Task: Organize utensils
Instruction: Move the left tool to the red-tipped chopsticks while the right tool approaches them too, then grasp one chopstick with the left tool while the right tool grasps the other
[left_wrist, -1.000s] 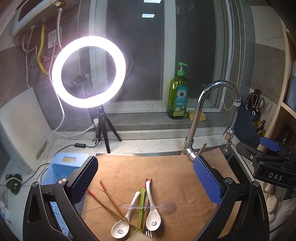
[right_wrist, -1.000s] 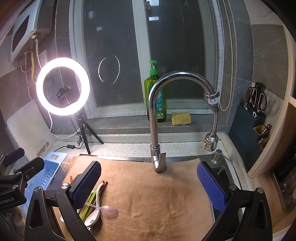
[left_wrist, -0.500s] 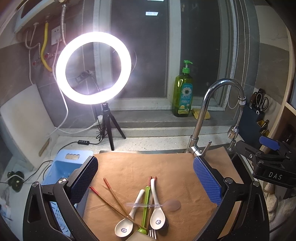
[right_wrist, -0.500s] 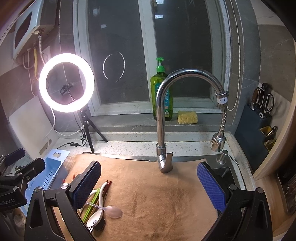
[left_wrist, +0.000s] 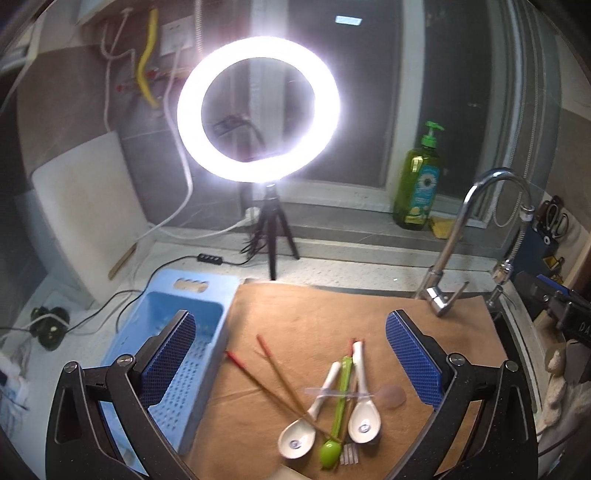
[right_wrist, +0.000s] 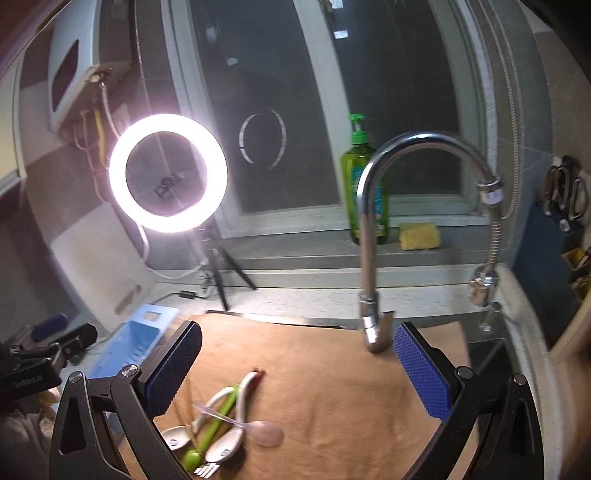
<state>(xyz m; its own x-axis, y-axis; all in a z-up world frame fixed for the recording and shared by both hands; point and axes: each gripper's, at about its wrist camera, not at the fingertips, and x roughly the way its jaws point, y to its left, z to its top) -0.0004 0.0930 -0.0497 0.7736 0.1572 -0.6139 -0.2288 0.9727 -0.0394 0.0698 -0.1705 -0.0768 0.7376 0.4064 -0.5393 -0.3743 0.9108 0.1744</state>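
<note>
Hovering wide open and empty, the left gripper (left_wrist: 290, 363) and right gripper (right_wrist: 297, 369) risk snagging neighbours: the chopsticks (left_wrist: 275, 374) cross the spoons (left_wrist: 364, 406) at five o'clock.

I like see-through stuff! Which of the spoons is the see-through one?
The clear plastic spoon is: it lies crosswise on top of the pile, over the green spoon. The two white spoons are solid ceramic and point the other way.
</note>
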